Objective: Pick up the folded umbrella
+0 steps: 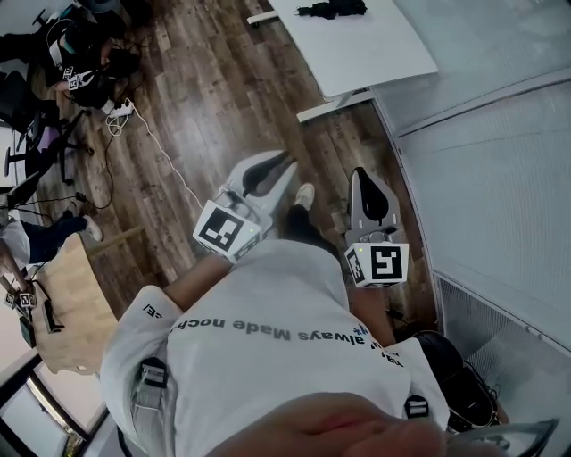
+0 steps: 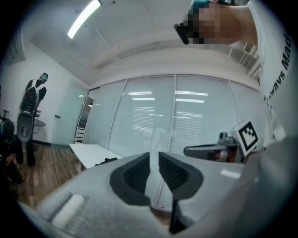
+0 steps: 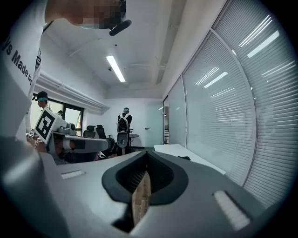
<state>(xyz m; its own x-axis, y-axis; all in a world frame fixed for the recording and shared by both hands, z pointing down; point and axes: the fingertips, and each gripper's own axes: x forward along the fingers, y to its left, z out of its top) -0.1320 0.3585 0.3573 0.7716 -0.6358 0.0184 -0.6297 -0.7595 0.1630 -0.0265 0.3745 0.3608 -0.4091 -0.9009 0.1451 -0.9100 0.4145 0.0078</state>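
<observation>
1. Brown wood floor [image 1: 205, 89] lies under everything.
2. Near the person's white shirt [image 1: 268, 330], the left gripper [image 1: 284, 167] has its fingers closed up tight, with nothing in them.
3. Far away, the black folded umbrella [image 1: 332, 9] lies on the white table [image 1: 357, 45], well apart from both grippers.
4. Just to the right, the right gripper [image 1: 366, 178] has its fingers squeezed together and holds nothing.
5. On the far right stands a glass wall [image 1: 500, 178] with blinds.
</observation>
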